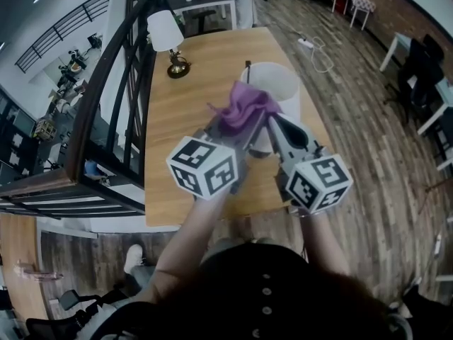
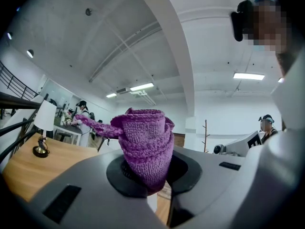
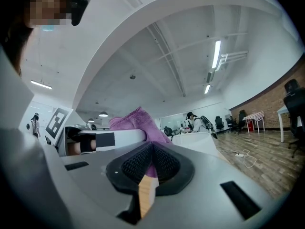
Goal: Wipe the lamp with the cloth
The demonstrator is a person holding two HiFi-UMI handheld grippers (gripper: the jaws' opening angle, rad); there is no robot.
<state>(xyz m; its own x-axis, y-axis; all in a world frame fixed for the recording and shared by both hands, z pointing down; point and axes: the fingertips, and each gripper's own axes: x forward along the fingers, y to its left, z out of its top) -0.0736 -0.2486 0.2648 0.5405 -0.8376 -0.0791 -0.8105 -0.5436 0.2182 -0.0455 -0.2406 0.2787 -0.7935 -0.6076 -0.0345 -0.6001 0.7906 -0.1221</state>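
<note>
Closest to the lens, the person's dark top fills the bottom of the head view, both forearms reaching out over the wooden table, whose near edge runs behind the marker cubes. And straight away, plenty is covered up: the big white lamp shows only the open top and one side of its shade, with whatever holds it up lost behind the grippers. Both sets of fingertips are buried under fabric from above.

Left gripper now: its own view settles it, jaws clamped on a thick roll of the purple cloth, which stands up out of the pads and trails a tail off to the left. Right gripper: jaws pressed together, pads meeting, a thin edge of cloth pinched in the seam. So the cloth bunches between the two grippers, right against the near rim of the shade.

Far back on the table, well apart, a small lamp stands on a brass base, also seen tiny in the left gripper view.
</note>
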